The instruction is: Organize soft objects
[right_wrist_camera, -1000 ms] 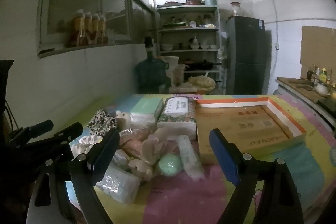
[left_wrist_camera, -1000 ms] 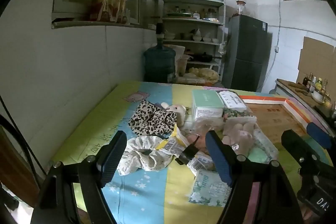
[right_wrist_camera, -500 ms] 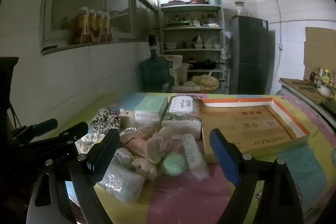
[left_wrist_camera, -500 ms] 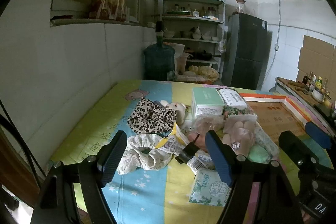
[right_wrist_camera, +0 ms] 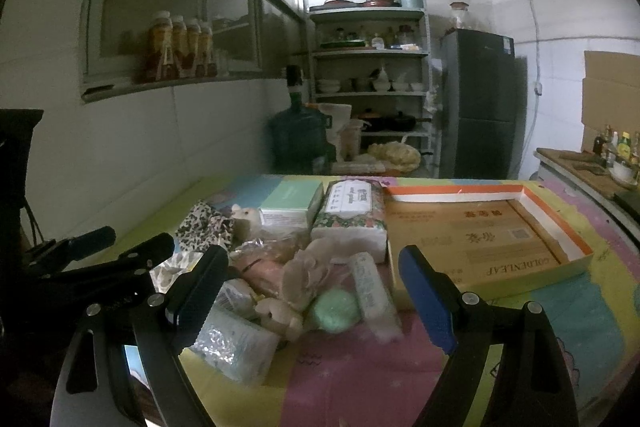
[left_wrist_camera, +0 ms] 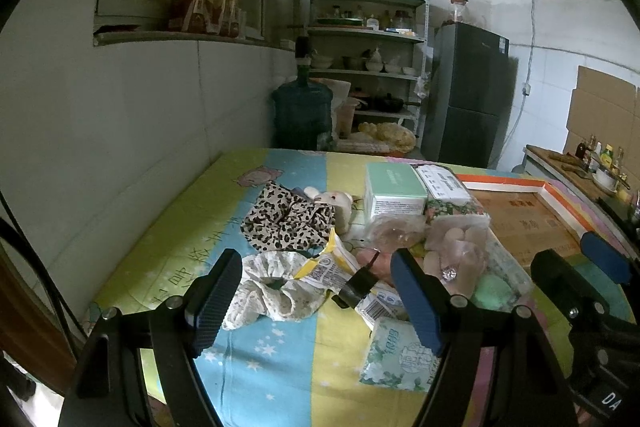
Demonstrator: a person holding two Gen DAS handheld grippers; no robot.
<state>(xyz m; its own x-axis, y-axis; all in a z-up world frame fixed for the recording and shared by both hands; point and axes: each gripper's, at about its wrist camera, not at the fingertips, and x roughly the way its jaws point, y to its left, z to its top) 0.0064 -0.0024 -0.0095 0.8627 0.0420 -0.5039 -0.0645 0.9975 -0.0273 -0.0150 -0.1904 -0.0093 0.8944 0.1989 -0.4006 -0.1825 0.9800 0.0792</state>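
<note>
Clutter of soft objects point(right_wrist_camera: 288, 267) lies mid-tabletop toward the left edge: leopard cloth point(left_wrist_camera: 286, 219), white scrunchie point(left_wrist_camera: 272, 291), green puff point(right_wrist_camera: 335, 309). Cardboard tray point(right_wrist_camera: 480, 239) sits toward the right edge. Left gripper point(left_wrist_camera: 316, 297) and right gripper point(right_wrist_camera: 314, 301) hover above the near edge, fingers spread, holding nothing.

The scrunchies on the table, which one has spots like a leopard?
The leopard-print scrunchie, the farther one, beside the small plush toy. The cream lace scrunchie lies nearer the left gripper and is pale, without spots.
</note>
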